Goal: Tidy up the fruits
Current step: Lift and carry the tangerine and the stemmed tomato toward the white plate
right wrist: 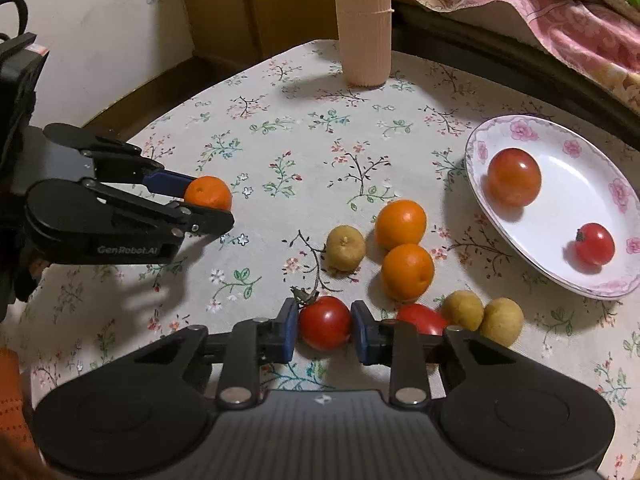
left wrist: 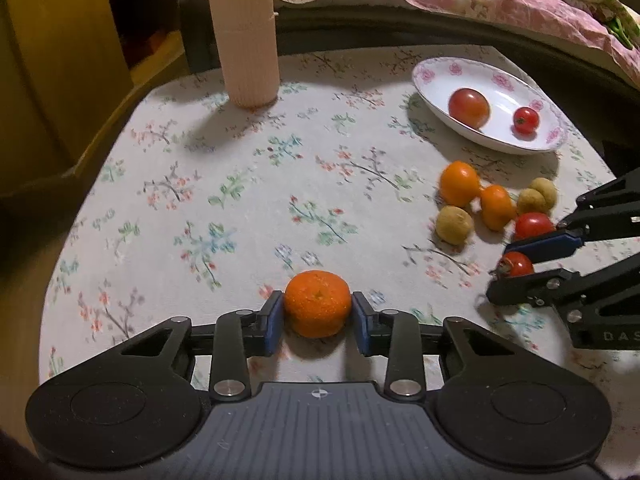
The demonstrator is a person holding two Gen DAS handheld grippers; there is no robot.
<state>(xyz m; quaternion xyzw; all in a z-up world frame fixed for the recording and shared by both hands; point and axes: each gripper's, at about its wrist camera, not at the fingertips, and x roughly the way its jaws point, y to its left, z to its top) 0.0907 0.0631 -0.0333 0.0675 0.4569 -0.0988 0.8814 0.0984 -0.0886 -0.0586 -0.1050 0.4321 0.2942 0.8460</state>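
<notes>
Both tongs are clenched on fruit: left gripper (left wrist: 318,320) grasps a mandarin (left wrist: 318,304) resting apart on the tablecloth (left wrist: 240,200); right gripper (right wrist: 325,332) grasps a tomato (right wrist: 325,322) beside the loose pile. Recommend lifting straight up with gentle pressure, then carrying the tomato to the plate (right wrist: 476,148), clear of neighbouring fruit.

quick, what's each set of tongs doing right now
Left tongs: closed on the mandarin, resting on the tablecloth.
Right tongs: closed on a red tomato, also on the cloth.
</notes>
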